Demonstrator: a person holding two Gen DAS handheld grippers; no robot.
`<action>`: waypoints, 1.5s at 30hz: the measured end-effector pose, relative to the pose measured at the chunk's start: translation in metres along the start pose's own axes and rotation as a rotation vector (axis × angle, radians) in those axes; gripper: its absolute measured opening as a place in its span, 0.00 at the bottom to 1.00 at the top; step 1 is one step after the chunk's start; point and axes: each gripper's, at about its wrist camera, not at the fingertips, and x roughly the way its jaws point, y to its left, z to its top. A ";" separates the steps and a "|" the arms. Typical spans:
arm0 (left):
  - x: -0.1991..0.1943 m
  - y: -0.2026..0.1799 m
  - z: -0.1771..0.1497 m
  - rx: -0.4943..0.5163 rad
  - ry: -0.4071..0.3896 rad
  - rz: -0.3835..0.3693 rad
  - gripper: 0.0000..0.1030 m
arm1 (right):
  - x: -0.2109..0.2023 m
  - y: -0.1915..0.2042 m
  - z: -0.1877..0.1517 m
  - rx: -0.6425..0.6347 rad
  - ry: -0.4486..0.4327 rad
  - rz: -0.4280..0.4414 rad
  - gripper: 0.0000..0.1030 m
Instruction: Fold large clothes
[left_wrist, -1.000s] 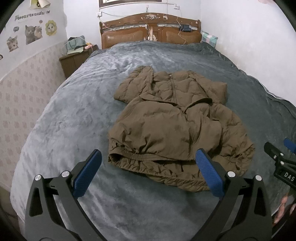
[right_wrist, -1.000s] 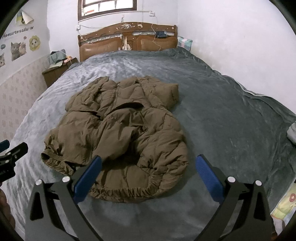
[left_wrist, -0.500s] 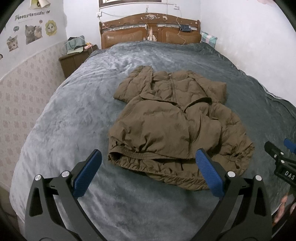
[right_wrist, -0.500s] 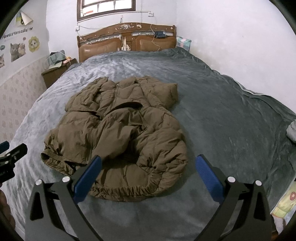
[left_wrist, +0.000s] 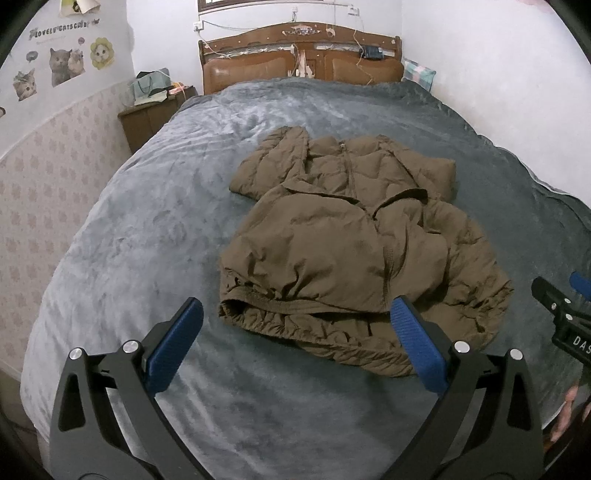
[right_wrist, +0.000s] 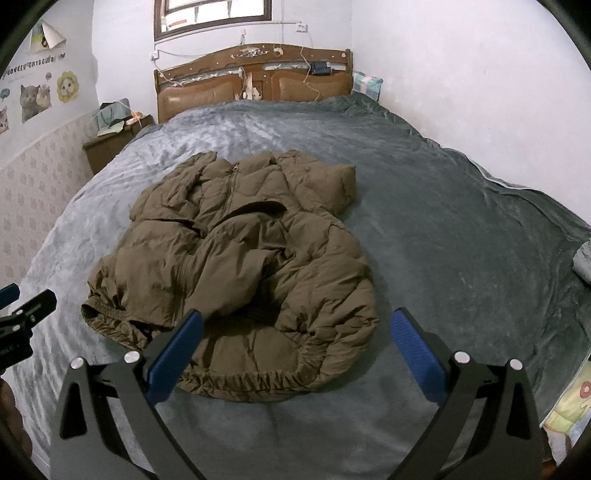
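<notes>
A brown puffer jacket (left_wrist: 354, 243) lies crumpled on the grey bed cover (left_wrist: 155, 236), collar toward the headboard, elastic hem toward me. It also shows in the right wrist view (right_wrist: 243, 269). My left gripper (left_wrist: 295, 343) is open and empty, held above the bed just short of the hem's left part. My right gripper (right_wrist: 295, 347) is open and empty, just short of the hem's right part. The right gripper shows at the right edge of the left wrist view (left_wrist: 565, 314); the left gripper shows at the left edge of the right wrist view (right_wrist: 22, 317).
A wooden headboard (left_wrist: 299, 59) stands at the far end. A nightstand (left_wrist: 147, 118) with bags is at the far left. Walls run close along both sides of the bed. A pale folded item (right_wrist: 583, 262) lies at the bed's right edge.
Both grippers have drifted slightly; the jacket sits a little higher and farther in both views. Nothing was grasped, and the jacket has not moved.
</notes>
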 end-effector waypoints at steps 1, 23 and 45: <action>0.000 0.000 0.000 -0.001 0.001 -0.001 0.97 | 0.001 0.000 0.000 0.002 0.001 0.001 0.98; 0.017 0.009 -0.001 0.006 -0.009 -0.022 0.97 | 0.011 -0.001 0.004 -0.004 -0.017 -0.006 0.98; 0.069 0.032 -0.012 -0.008 0.034 -0.006 0.97 | 0.056 0.006 -0.008 -0.137 -0.036 -0.046 0.98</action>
